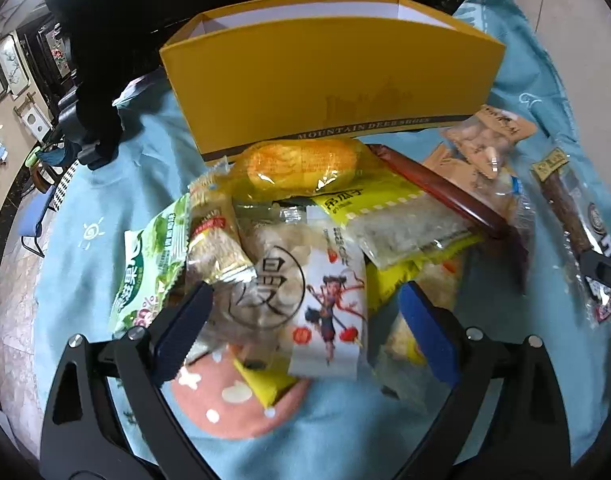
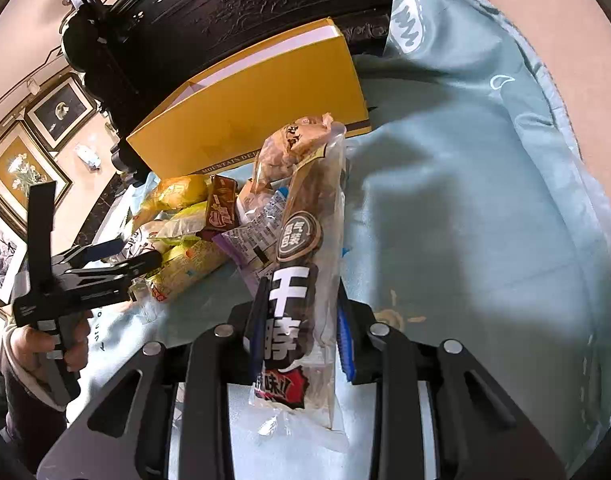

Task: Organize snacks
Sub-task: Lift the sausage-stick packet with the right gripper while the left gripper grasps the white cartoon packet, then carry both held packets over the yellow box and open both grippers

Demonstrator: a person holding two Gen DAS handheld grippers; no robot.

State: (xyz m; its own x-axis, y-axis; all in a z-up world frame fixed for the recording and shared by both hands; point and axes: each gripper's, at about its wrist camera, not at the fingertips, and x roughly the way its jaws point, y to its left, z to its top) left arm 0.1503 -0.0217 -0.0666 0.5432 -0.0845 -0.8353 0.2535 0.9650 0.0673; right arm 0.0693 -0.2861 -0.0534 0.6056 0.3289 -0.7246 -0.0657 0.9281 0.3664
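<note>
I clamped the right gripper [image 2: 301,320] on a snack packet [image 2: 301,280].
My left gripper [image 1: 301,320] gaped over the pile [image 1: 305,240]; yellow box [image 1: 333,80] at twelve o'clock.

Snack heap [image 1: 305,240] crowding the yellow box [image 1: 333,80] front, blue cloth [image 2: 485,200] seemingly bare rightward

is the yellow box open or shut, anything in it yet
Open: the yellow box has no lid on, and its white inner walls show. The part of the inside in view holds no snacks; its floor is hidden, so empty or not cannot be told.
</note>
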